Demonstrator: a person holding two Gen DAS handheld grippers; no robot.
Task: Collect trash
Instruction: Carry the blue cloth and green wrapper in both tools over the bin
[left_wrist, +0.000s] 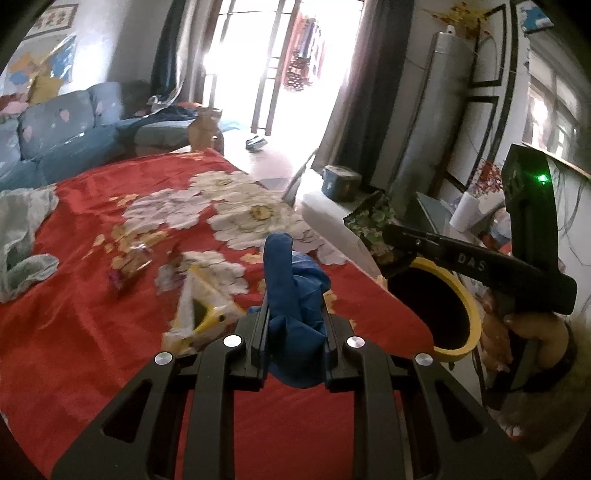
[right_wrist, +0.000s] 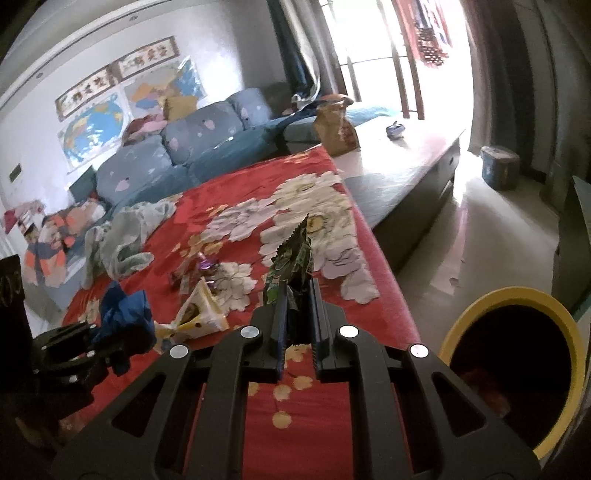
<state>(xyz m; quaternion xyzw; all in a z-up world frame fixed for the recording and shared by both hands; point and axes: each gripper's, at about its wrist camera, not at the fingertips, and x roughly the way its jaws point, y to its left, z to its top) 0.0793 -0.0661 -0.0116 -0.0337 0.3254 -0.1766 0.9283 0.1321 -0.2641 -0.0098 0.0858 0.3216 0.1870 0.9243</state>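
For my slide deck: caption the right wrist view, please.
Right gripper holding a green snack wrapper over the red floral cloth, beside the yellow-rimmed bin.

The left tongs (left_wrist: 295, 328) are clamped on a crumpled blue glove (left_wrist: 291, 291), one finger sticking upright above the red flowered cloth (left_wrist: 92, 295). Just left of them lies a yellow-and-white wrapper (left_wrist: 199, 314), with a small purple-tipped wrapper (left_wrist: 129, 266) farther left. Off to the right, the right tongs (left_wrist: 388, 236) pinch a green packet (left_wrist: 373, 218) over a yellow-rimmed bin (left_wrist: 469, 306).
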